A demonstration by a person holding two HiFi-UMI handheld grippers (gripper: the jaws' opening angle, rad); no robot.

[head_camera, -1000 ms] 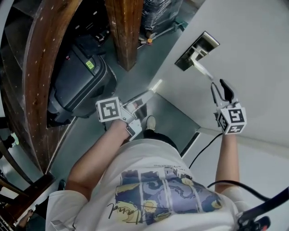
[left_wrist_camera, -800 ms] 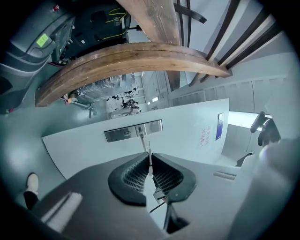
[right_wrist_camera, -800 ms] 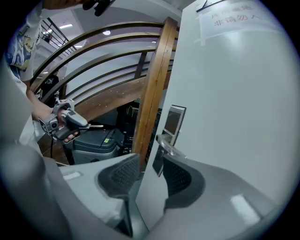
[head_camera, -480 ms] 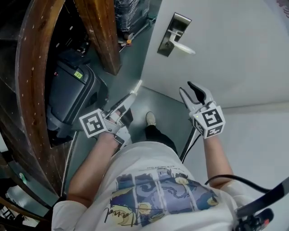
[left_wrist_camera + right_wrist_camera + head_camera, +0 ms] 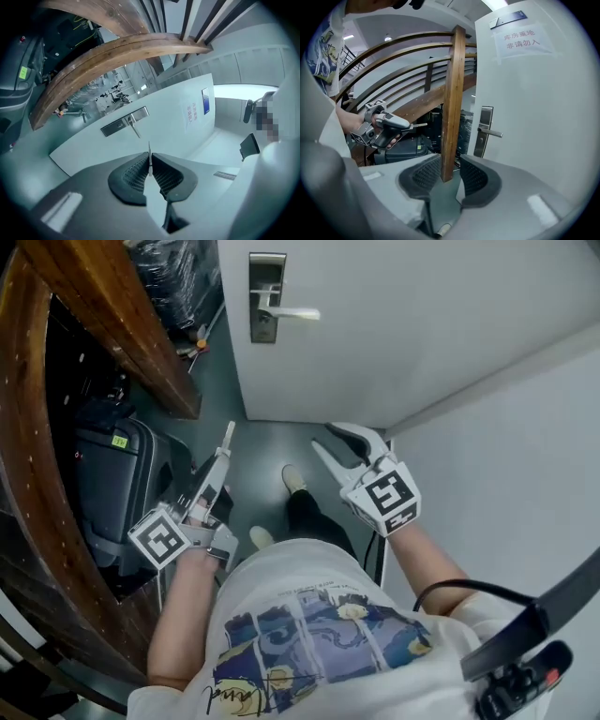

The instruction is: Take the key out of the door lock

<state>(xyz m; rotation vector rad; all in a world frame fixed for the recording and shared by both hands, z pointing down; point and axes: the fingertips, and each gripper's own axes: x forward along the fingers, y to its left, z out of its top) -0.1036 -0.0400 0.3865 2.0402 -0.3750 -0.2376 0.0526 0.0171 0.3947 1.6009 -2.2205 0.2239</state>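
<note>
Backing off from the door (image 5: 403, 315): the right gripper (image 5: 330, 439) is dropping away from the lever handle (image 5: 292, 312) it was beside a second ago, and the lock plate (image 5: 267, 296) is now sitting at the top centre of the head view.

The left gripper (image 5: 218, 468), lower left of centre, is pinching the key (image 5: 230, 434) between its fingers (image 5: 131, 176). The thin blade is sticking out past the pads, well apart from the lock plate. The right gripper's fingers (image 5: 424, 176) are spread and closing in with nothing between them; a wooden post (image 5: 452, 93) is standing beyond the gap. Both grippers are hanging over the grey floor (image 5: 272, 442).
</note>
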